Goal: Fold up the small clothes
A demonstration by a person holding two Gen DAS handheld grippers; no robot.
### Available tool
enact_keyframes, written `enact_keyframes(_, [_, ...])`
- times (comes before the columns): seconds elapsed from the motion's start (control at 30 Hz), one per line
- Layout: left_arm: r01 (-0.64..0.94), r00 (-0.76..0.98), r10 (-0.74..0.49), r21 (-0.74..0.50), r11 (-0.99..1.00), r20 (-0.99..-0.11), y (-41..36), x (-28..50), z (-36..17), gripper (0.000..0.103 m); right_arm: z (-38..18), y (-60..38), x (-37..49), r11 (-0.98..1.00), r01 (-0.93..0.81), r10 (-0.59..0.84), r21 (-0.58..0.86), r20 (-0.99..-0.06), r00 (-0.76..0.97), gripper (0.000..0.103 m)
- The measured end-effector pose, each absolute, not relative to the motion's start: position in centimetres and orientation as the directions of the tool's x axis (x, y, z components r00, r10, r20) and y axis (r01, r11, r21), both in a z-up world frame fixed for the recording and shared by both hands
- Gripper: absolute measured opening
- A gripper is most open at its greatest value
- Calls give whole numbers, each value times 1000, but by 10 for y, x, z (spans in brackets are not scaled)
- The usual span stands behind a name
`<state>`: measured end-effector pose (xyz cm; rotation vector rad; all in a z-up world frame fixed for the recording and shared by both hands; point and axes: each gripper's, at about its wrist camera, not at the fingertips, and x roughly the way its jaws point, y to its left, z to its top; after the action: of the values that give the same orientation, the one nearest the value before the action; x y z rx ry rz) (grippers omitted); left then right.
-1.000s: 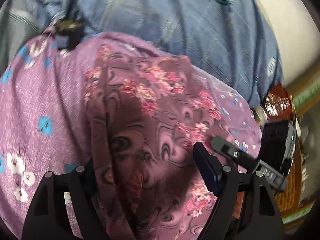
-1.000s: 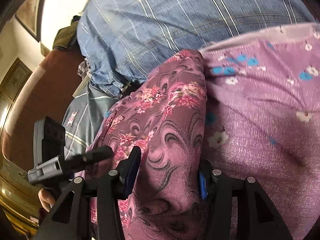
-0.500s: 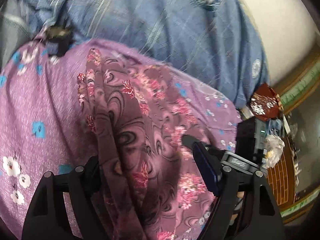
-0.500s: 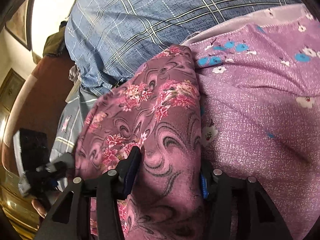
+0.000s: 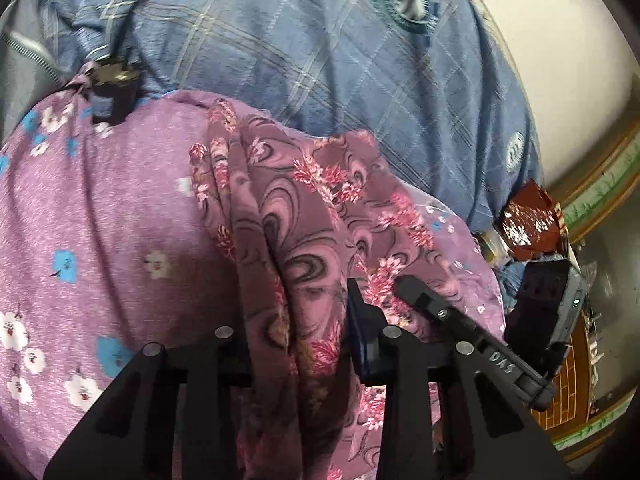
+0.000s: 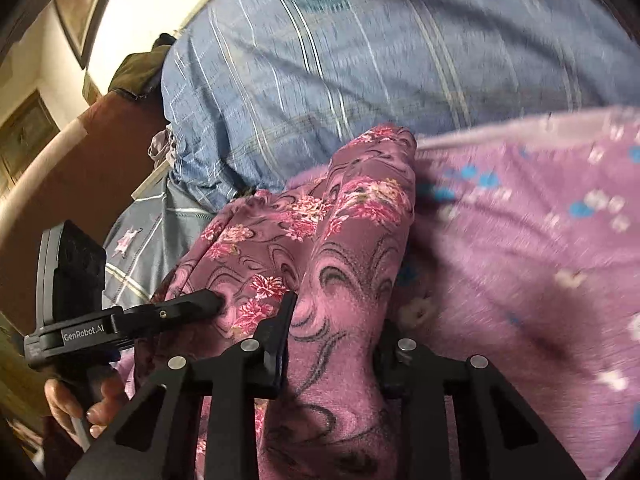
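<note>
I have the maroon floral garment (image 5: pixel 304 240) bunched between the jaws of my left gripper (image 5: pixel 296 344), which is clamped on a thick gather of it, and the right gripper (image 6: pixel 332 340) is likewise closed on a fold of the same cloth; in the left view the right one shows at four o'clock, nose touching the fabric. The garment lies draped over the lilac flowered cloth (image 5: pixel 100 220), running from six o'clock up toward twelve in both views. I judge the step in hand to be carrying the held edge over to make a fold, and to do it well I should keep both grips level, draw the cloth taut between them so the bunching smooths out, and lay the edge down squarely before letting go. The right view is blurred by motion, so I cannot tell how flat the far end sits. The blue checked blanket (image 5: pixel 320 48) rises at twelve o'clock and could catch the far hem. A small dark object (image 5: pixel 114 88) sits at ten o'clock on the lilac cloth's edge, and clutter (image 5: pixel 528 224) crowds three o'clock.
</note>
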<state>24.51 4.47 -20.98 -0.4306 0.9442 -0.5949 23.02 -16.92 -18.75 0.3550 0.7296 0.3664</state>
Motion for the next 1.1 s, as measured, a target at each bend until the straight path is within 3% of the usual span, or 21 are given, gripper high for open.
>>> enact_keyframes(0.2, [397, 400, -730, -613, 683, -554, 15, 228, -186, 31, -152, -199, 194, 902, -183, 382, 390, -529, 758, 30])
enact_keyframes(0.4, [504, 343, -745, -557, 660, -573, -28, 189, -169, 31, -137, -237, 141, 915, -115, 319, 386, -519, 793, 30])
enact_keyframes(0.5, [510, 313, -718, -527, 680, -622, -40, 168, -178, 31, -146, -250, 113, 907, -78, 306, 414, -520, 797, 30])
enact_keyframes(0.6, [455, 294, -612, -455, 765, -734, -51, 161, -210, 31, -171, -258, 108, 895, -38, 318, 444, -577, 752, 30])
enact_keyframes(0.63, [433, 289, -577, -433, 791, -764, -53, 163, -221, 32, -182, -258, 112, 896, -27, 324, 444, -609, 724, 30])
enact_keyframes(0.7, [397, 287, -564, -440, 806, -774, -49, 170, -236, 48, -209, -253, 123, 920, 43, 266, 390, -698, 665, 32])
enact_keyframes(0.73, [377, 275, -581, -470, 798, -766, -44, 174, -237, 49, -219, -253, 126, 925, 75, 242, 371, -733, 636, 36])
enact_keyframes(0.77, [366, 269, -591, -487, 793, -760, -40, 177, -234, 49, -219, -255, 125, 919, 87, 246, 385, -730, 638, 42])
enact_keyframes(0.9, [363, 366, -573, -454, 813, -733, -26, 180, -212, 50, -195, -260, 124, 935, 115, 191, 337, -746, 638, 46])
enact_keyframes(0.97, [367, 454, -538, -401, 839, -710, -23, 184, -197, 53, -177, -266, 121, 942, 128, 135, 309, -701, 700, 52])
enact_keyframes(1.03, [367, 520, -499, -347, 863, -693, -24, 191, -190, 60, -163, -268, 124, 944, 105, 129, 313, -643, 755, 52])
enact_keyframes(1.1, [346, 540, -474, -329, 879, -696, -31, 208, -194, 61, -156, -266, 144, 944, 77, 158, 322, -643, 749, 48])
